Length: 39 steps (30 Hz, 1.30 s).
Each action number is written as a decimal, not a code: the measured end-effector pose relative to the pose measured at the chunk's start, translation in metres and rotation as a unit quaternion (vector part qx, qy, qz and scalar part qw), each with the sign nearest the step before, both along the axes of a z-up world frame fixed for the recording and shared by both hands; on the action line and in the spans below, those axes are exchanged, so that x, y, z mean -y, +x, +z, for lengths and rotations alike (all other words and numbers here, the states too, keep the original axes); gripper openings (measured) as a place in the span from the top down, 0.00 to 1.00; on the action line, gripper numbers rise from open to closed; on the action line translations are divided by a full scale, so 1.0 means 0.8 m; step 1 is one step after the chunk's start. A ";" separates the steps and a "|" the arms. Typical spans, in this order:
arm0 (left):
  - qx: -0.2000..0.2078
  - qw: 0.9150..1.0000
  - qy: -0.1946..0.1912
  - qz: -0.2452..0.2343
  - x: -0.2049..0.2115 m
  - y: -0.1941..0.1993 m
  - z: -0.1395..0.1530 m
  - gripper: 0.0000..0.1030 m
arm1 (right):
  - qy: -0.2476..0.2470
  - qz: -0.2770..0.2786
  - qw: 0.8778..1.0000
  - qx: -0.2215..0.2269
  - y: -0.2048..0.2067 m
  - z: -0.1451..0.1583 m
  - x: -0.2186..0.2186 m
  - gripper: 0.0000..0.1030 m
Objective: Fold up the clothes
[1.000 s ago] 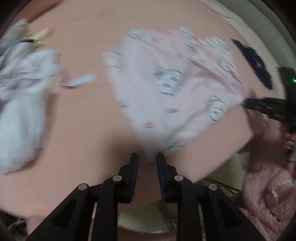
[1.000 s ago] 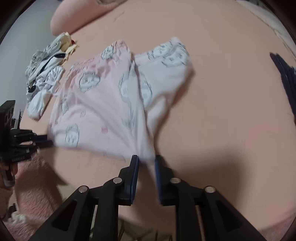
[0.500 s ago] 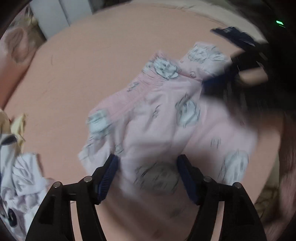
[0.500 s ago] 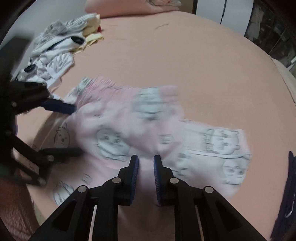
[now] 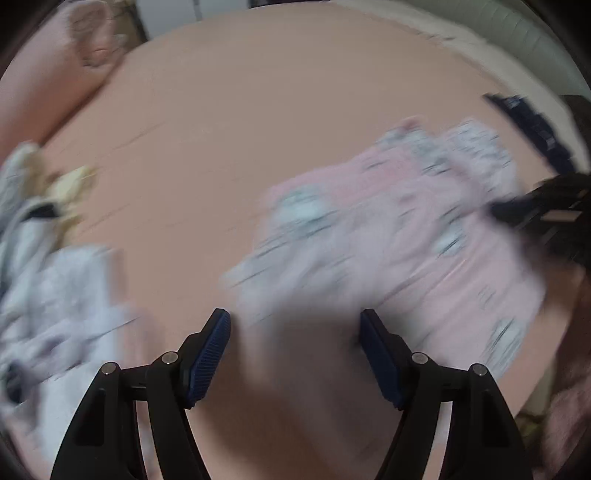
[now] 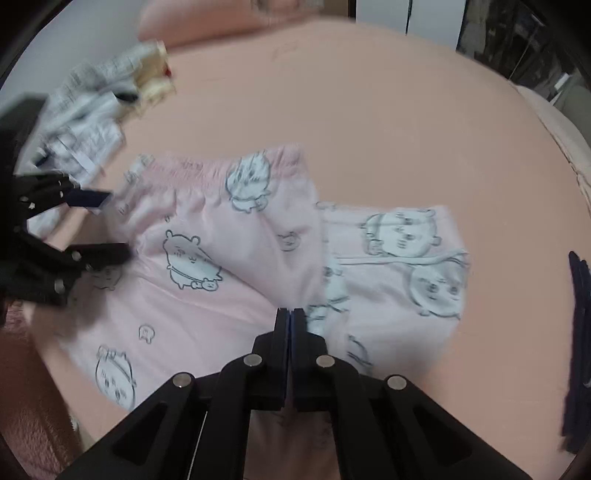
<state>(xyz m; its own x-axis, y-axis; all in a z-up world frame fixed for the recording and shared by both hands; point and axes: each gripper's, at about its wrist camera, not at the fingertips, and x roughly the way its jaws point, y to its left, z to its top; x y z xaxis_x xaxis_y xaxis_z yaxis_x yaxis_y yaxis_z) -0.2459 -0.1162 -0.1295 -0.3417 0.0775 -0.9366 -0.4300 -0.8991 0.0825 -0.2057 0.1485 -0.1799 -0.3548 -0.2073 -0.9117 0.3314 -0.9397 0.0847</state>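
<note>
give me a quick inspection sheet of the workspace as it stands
surface: peach bedsheet, smooth.
job's things: pink shorts with cartoon print, spread flat, one leg folded across.
clutter: white clothes pile far left; dark garment at right edge.
grippers: left gripper open, over the shorts' edge, holding nothing; right gripper shut on the shorts at the crotch.
cables: nothing seen.
surroundings: pink pillow at the bed's far end.

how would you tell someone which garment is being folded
On the peach bed, look at its near middle, right in front of the right gripper. The pink shorts lie spread there, printed with grey cartoon faces. The pile at far left is white and crumpled; the cloth at right is dark navy.
</note>
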 end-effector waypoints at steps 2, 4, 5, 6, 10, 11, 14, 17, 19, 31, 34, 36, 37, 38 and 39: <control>0.022 0.998 0.048 0.047 0.031 0.007 0.009 0.32 | -0.009 -0.038 0.999 0.005 0.008 0.020 -0.026 0.96; 0.051 0.987 0.117 0.092 0.057 0.014 0.013 0.32 | -0.034 -0.075 0.997 0.002 0.018 0.043 -0.047 0.90; 0.063 0.981 0.152 0.104 0.062 0.017 0.009 0.32 | -0.057 -0.093 0.994 0.007 0.018 0.049 -0.060 0.78; 0.072 0.976 0.173 0.112 0.064 0.020 0.003 0.32 | -0.081 -0.111 0.990 0.013 0.018 0.056 -0.072 0.52; 0.076 0.969 0.187 0.140 0.051 0.032 -0.023 0.31 | -0.130 -0.154 0.977 0.067 0.011 0.023 -0.077 0.39; 0.065 0.971 0.186 0.139 0.044 0.034 -0.022 0.31 | -0.121 -0.159 0.976 0.083 0.020 0.013 -0.088 0.39; 0.070 0.964 0.224 0.123 0.020 0.041 -0.017 0.32 | -0.111 -0.162 0.978 0.073 0.023 0.001 -0.071 0.37; 0.055 0.974 0.197 0.095 -0.002 0.046 -0.011 0.33 | -0.145 -0.132 0.977 0.085 0.015 0.002 -0.036 0.39; 0.040 0.978 0.176 0.105 -0.002 0.047 -0.016 0.55 | -0.117 -0.128 0.982 0.073 0.007 -0.006 -0.019 0.42; 0.009 0.970 0.240 0.032 -0.031 0.095 0.091 0.89 | -0.197 -0.144 0.970 0.022 0.033 0.079 -0.031 0.89; 0.016 0.966 0.259 0.019 -0.053 0.113 0.092 0.89 | -0.208 -0.172 0.962 0.038 0.049 0.066 -0.065 0.89; 0.025 0.963 0.268 -0.002 -0.074 0.118 0.100 0.89 | -0.242 -0.192 0.950 0.046 0.060 0.063 -0.079 0.89; 0.028 0.962 0.271 -0.015 -0.088 0.118 0.107 0.89 | -0.255 -0.199 0.945 0.045 0.070 0.067 -0.092 0.89; 0.036 0.960 0.277 -0.035 -0.108 0.118 0.113 0.89 | -0.260 -0.202 0.944 0.032 0.083 0.084 -0.112 0.89; 0.037 0.958 0.281 -0.055 -0.129 0.120 0.122 0.89 | -0.256 -0.203 0.945 0.016 0.090 0.101 -0.125 0.89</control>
<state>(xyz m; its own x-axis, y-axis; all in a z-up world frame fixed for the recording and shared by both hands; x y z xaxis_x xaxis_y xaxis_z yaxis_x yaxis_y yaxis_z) -0.1497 -0.0133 -0.0316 -0.2371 0.6074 -0.7582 -0.5104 -0.7419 -0.4347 -0.1337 0.2487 -0.0991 -0.4742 -0.4772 -0.7399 -0.0585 -0.8214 0.5673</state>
